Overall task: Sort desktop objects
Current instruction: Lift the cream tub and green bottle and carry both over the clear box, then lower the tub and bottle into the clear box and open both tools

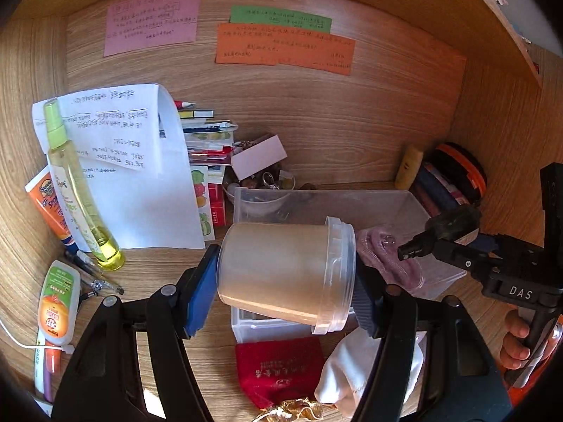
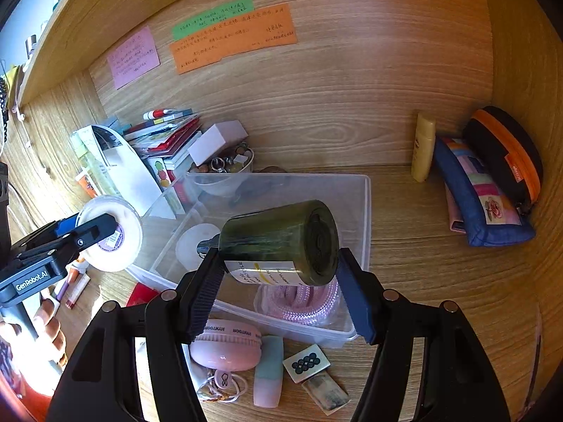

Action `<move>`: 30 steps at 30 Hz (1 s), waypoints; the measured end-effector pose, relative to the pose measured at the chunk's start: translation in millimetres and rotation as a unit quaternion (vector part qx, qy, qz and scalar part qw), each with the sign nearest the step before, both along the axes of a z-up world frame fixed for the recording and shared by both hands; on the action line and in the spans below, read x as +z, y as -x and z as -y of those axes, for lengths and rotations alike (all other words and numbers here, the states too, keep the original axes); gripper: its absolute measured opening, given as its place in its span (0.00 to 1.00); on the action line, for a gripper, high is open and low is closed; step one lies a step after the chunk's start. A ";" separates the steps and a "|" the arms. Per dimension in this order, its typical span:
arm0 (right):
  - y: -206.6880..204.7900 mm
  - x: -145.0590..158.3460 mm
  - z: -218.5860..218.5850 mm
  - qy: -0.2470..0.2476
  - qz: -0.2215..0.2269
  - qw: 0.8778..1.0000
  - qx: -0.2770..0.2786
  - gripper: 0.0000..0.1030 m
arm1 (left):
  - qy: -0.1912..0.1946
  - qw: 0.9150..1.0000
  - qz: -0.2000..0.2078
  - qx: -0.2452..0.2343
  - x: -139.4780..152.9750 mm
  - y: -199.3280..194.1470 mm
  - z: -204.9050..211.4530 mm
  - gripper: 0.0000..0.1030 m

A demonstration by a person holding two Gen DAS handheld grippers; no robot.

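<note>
- The table (image 2: 440, 263) is a wooden alcove with coloured notes stuck to its far wall, and clutter lies over most of it, so the sorting looks to be at an early or middle stage.
- The clear plastic bin (image 2: 366, 211) sits in the middle of the table and seems to be the collecting place; it holds only a pink coiled cord (image 2: 302, 302) at its near right corner and what may be a pale round lid, so most of the work is left.
- The paper sheet (image 1: 140, 176) and a stack of booklets stand at the far left, unsorted, with a yellow spray bottle (image 1: 81, 190) leaning across the sheet.
- Pouches (image 2: 485, 193) and a yellow tube (image 2: 424, 147) rest against the far right wall, well apart from the bin.
- The frosted jar (image 1: 281, 274) lies sideways in the left claw (image 1: 281, 292), which pinches it end to end, base against one pad and lid against the other, above the bin's near left edge.
- The dark green bottle (image 2: 281, 239) is pinched sideways in the right claw (image 2: 281, 288), hanging over the bin's near side, nozzle pointing left.
- I judge both are about to go into the bin.
- Small things near the bin's front, a pink round case (image 2: 228, 348), a red pouch (image 1: 278, 369) and a dotted tile (image 2: 306, 362), wait on the table.
</note>
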State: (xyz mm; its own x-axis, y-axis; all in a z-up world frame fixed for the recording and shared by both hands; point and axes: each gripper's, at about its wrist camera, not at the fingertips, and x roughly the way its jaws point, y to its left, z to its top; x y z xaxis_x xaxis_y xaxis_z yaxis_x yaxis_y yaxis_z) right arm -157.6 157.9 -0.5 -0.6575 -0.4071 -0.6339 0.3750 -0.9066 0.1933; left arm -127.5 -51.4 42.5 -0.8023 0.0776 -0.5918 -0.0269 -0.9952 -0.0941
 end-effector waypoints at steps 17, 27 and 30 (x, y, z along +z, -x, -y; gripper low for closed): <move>26.1 -31.8 18.1 -0.032 0.033 0.999 0.017 0.60 | 0.009 0.998 0.050 -0.025 -34.2 39.8 -20.9 0.64; 23.4 -35.3 25.6 -0.050 0.025 0.998 0.028 0.60 | 0.020 0.997 0.061 -0.030 -45.5 41.6 -26.3 0.64; 23.4 -35.6 24.9 -0.049 0.027 0.998 0.028 0.60 | 0.028 0.997 0.059 -0.031 -46.2 41.7 -27.4 0.65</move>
State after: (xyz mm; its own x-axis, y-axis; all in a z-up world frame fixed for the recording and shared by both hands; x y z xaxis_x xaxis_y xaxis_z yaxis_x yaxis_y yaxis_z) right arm -181.0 133.0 -36.1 -0.5992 -0.3762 -0.7068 0.4167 -0.9003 0.1259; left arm -169.2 -24.0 -3.7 -0.7212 0.0890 -0.6869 -0.0796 -0.9958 -0.0454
